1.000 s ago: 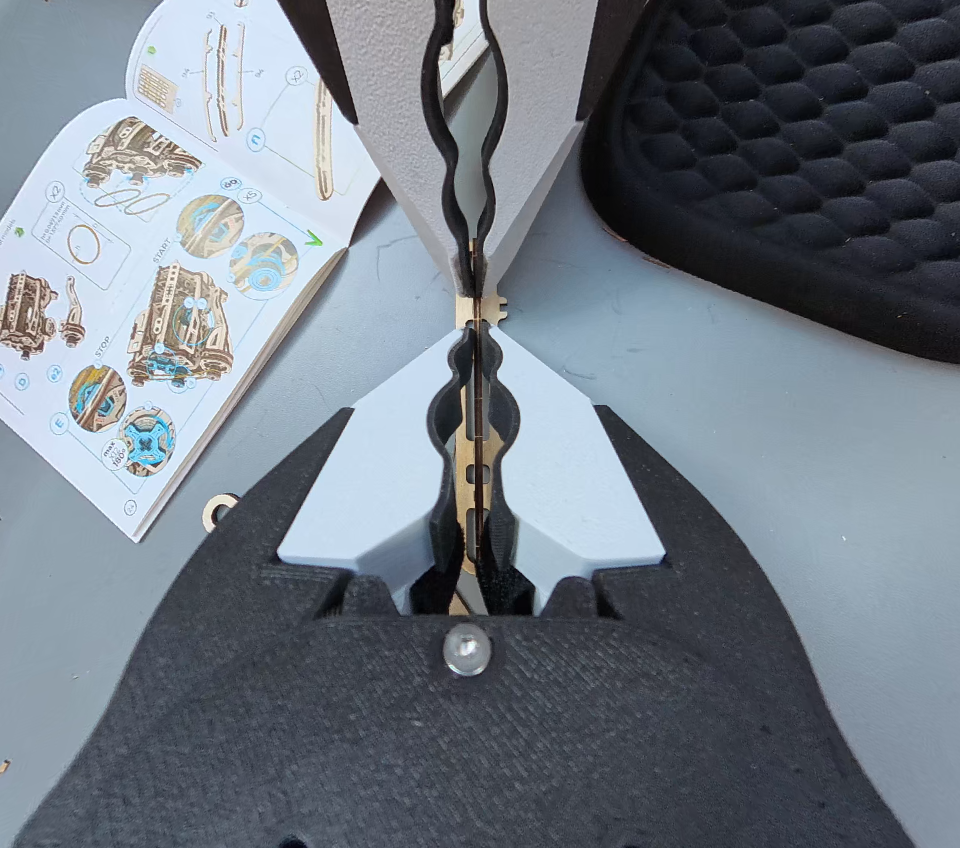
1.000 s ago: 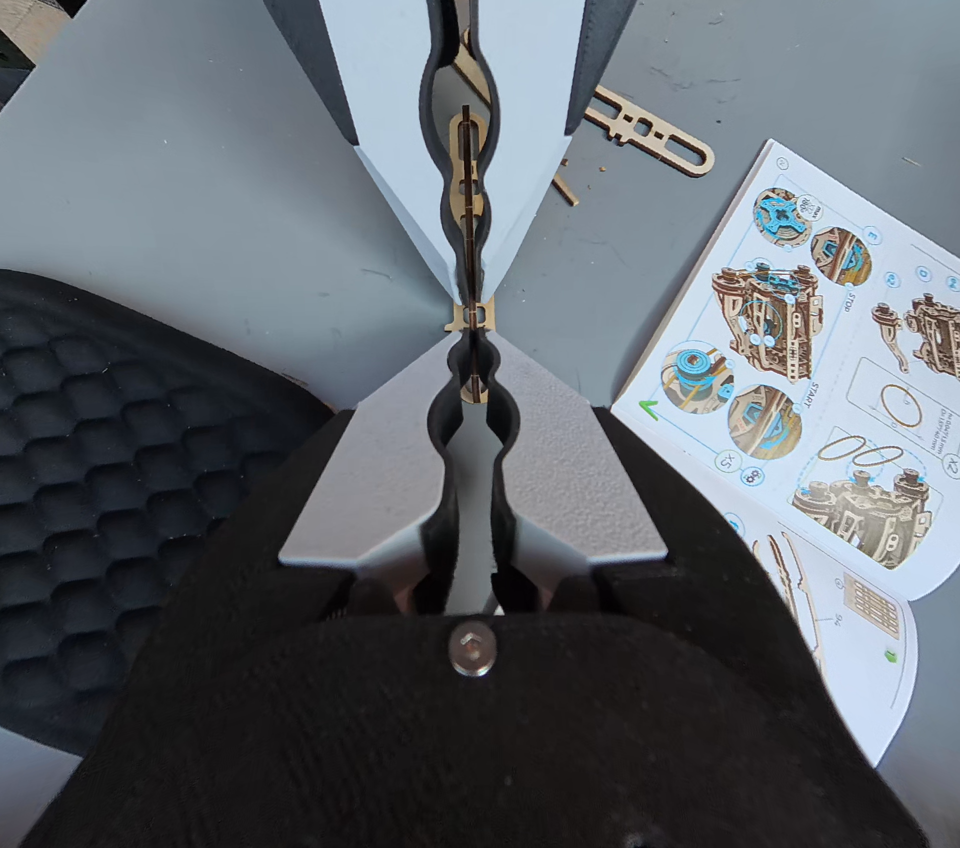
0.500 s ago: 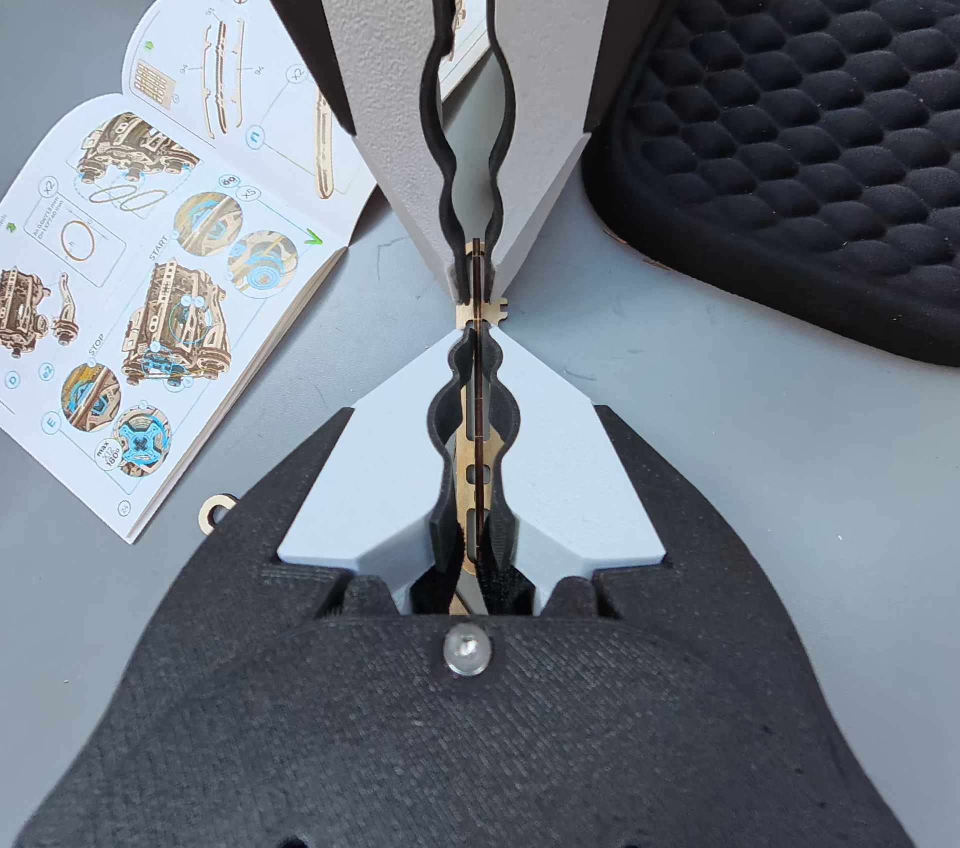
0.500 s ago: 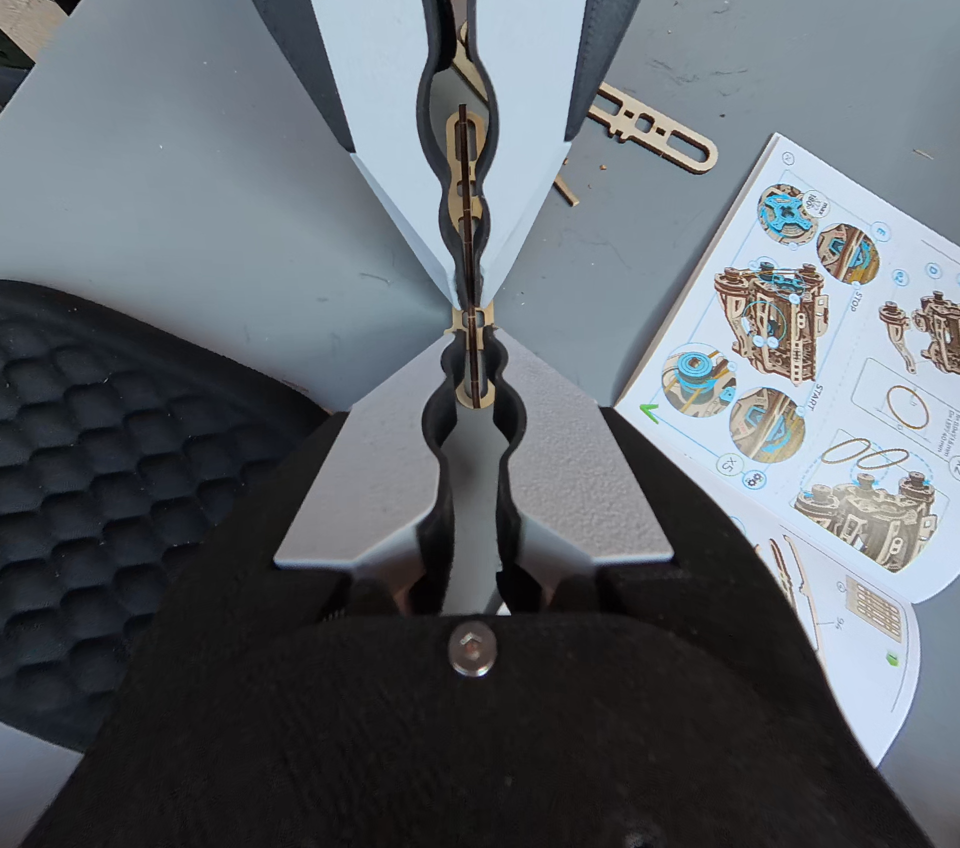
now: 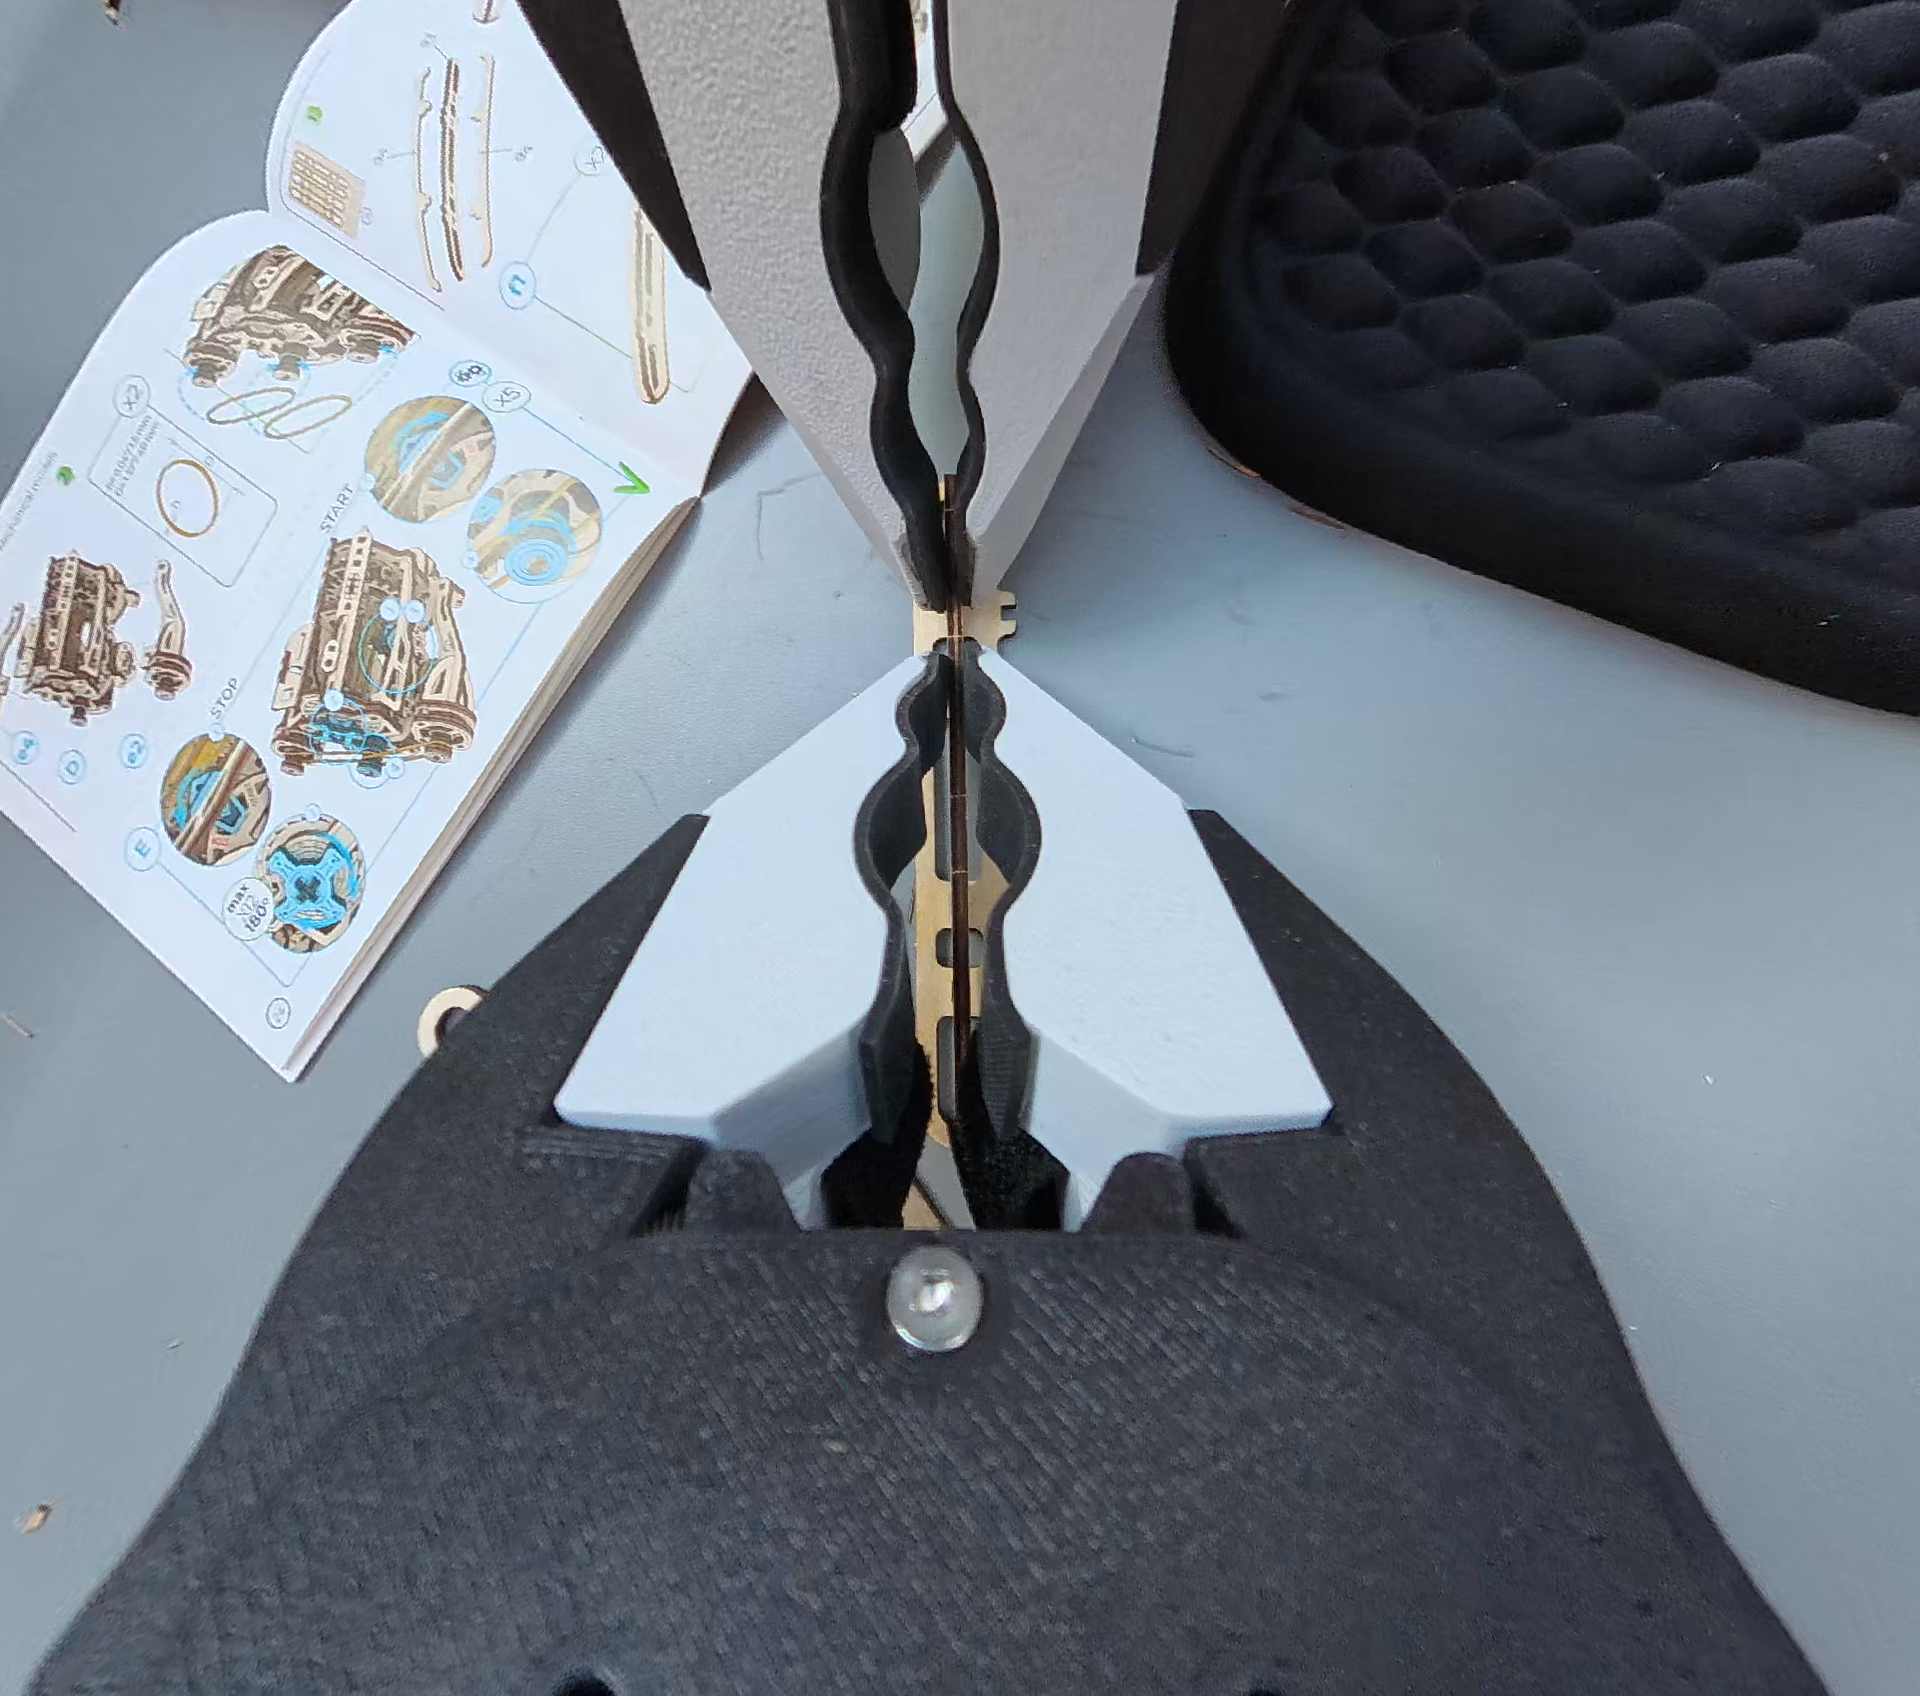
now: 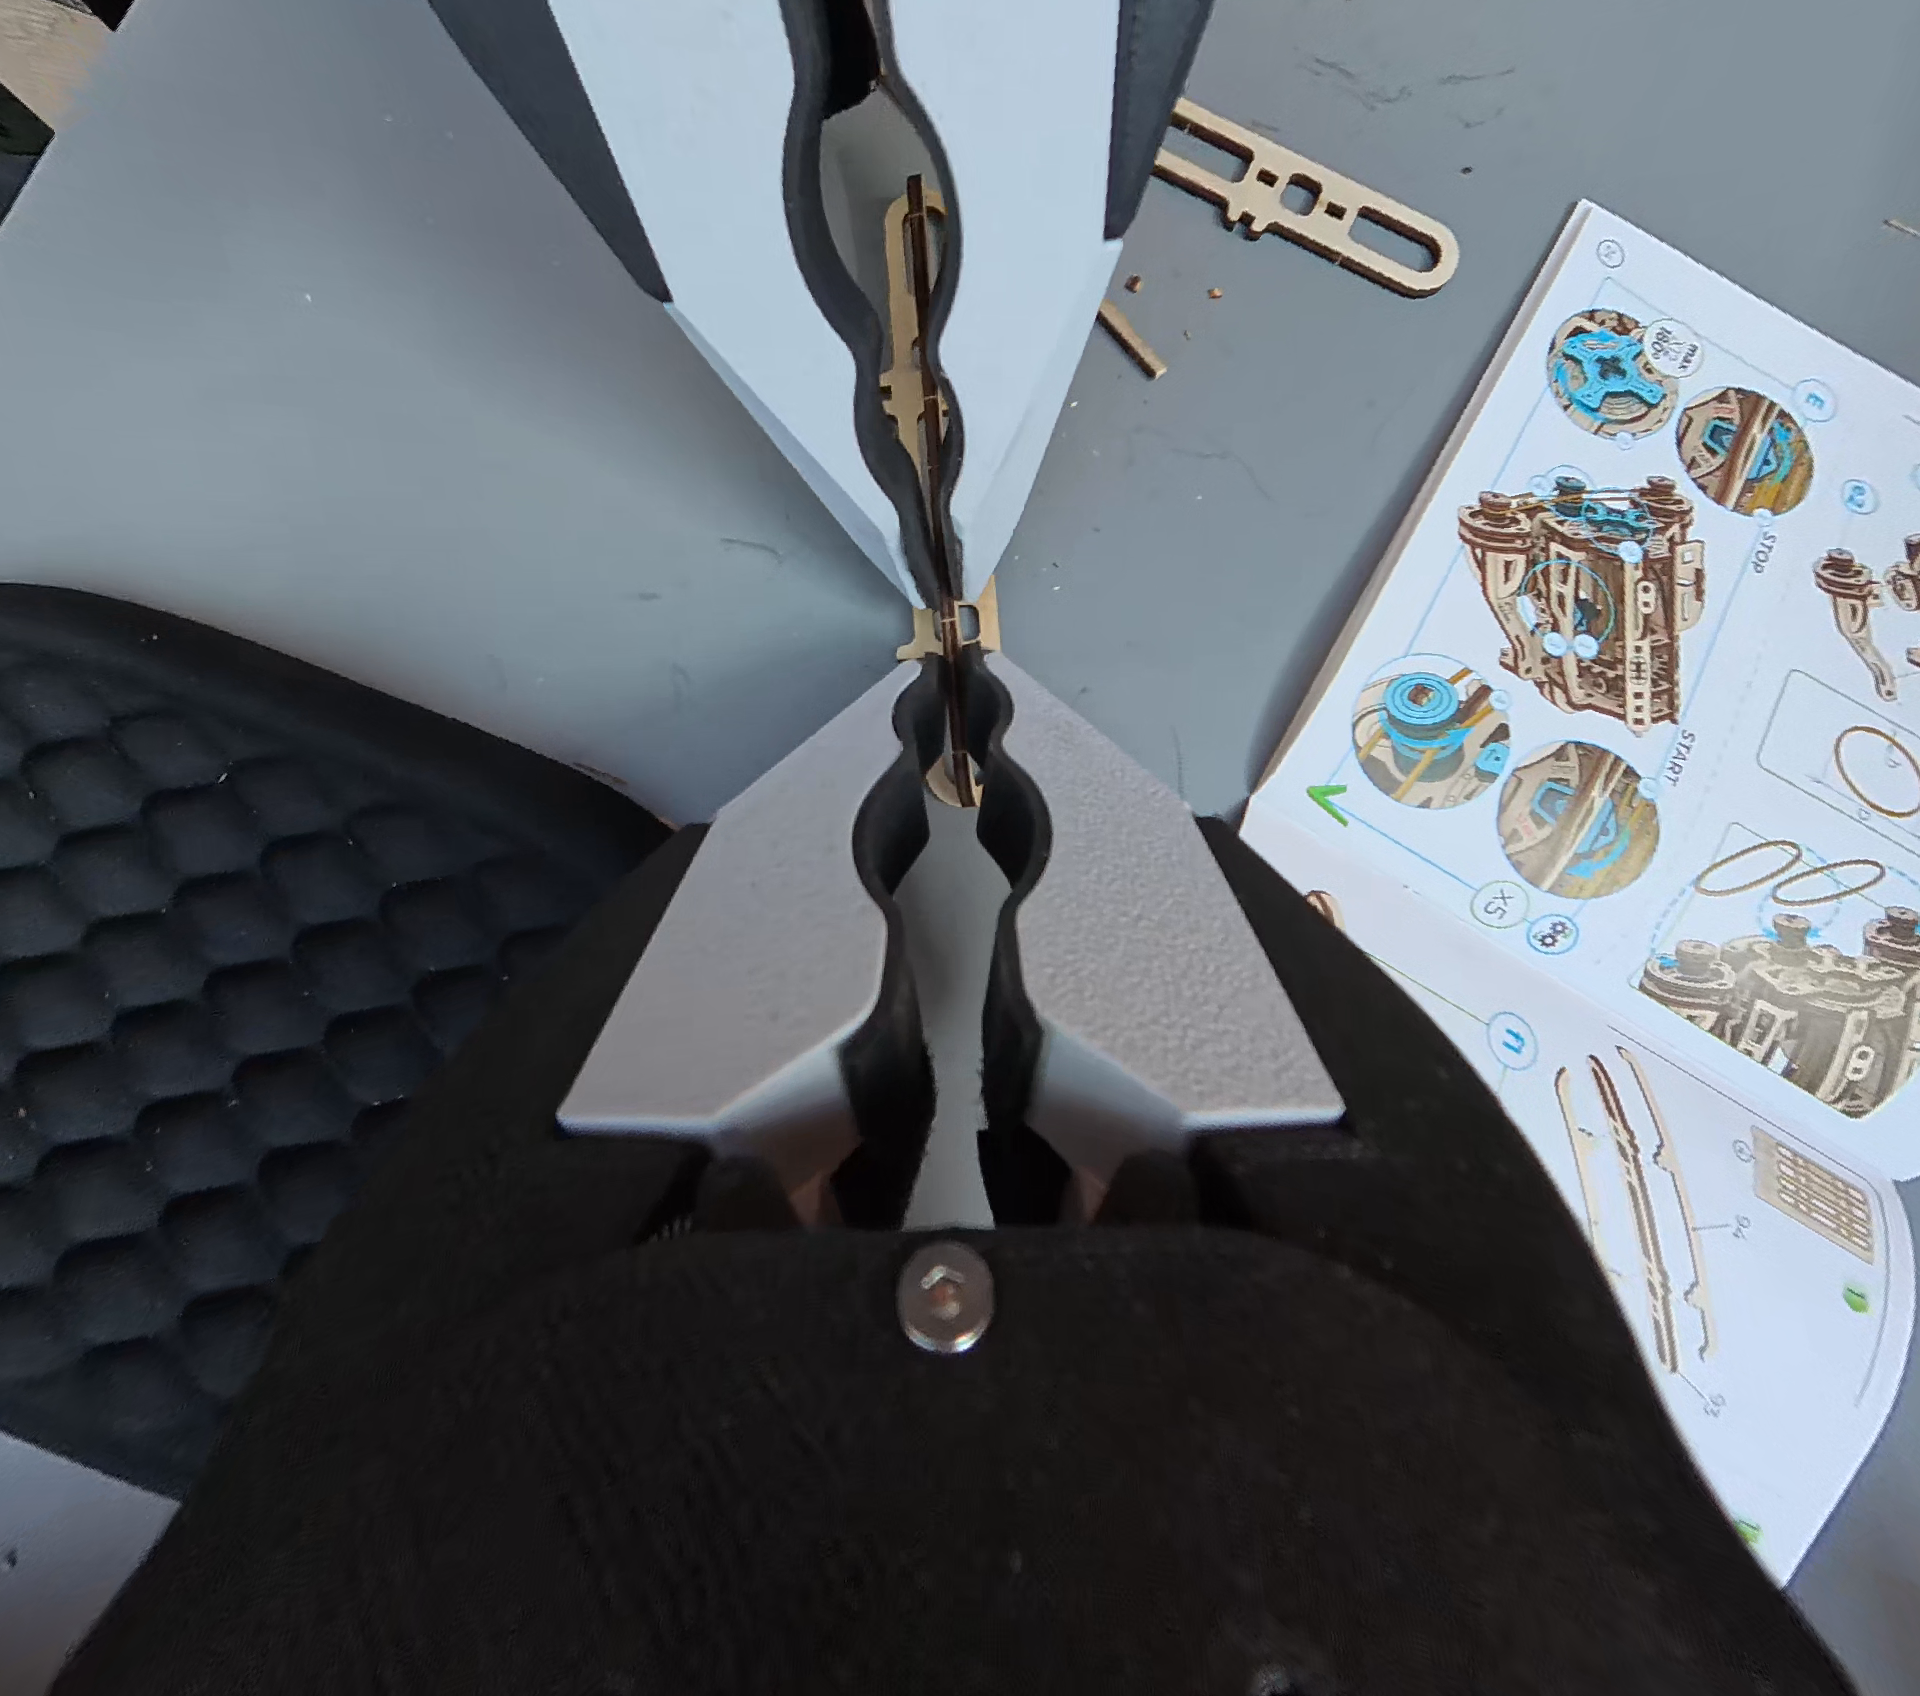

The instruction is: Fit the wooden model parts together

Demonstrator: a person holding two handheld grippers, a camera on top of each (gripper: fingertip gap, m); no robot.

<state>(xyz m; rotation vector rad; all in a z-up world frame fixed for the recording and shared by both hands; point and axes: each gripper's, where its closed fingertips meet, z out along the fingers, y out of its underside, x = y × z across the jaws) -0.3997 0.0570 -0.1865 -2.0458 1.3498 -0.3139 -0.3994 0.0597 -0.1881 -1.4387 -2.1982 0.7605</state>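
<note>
In the left wrist view my left gripper (image 5: 951, 659) is shut on a thin slotted wooden strip (image 5: 940, 950) held on edge between its pads. My right gripper (image 5: 943, 597) comes in from the top, tip to tip with the left one, shut on a short wooden piece (image 5: 948, 524). A small tabbed wooden joint (image 5: 977, 620) shows in the gap between the tips. In the right wrist view my right gripper (image 6: 948, 675) grips the piece's rounded end (image 6: 956, 779). The left gripper (image 6: 940, 586) holds the strip (image 6: 914, 316) opposite. Whether the parts are fully seated is hidden.
An open instruction booklet (image 5: 343, 566) lies on the grey table and also shows in the right wrist view (image 6: 1662, 763). A black honeycomb pad (image 5: 1610, 244) lies on the other side. A loose slotted strip (image 6: 1309, 202), a small stick (image 6: 1132, 337) and a wooden ring (image 5: 447, 1012) lie nearby. Both grippers' tips are close together, under 4 cm apart.
Both grippers stay shut and tip to tip on the wooden parts. The pair has tilted and shifted only slightly over the table.
</note>
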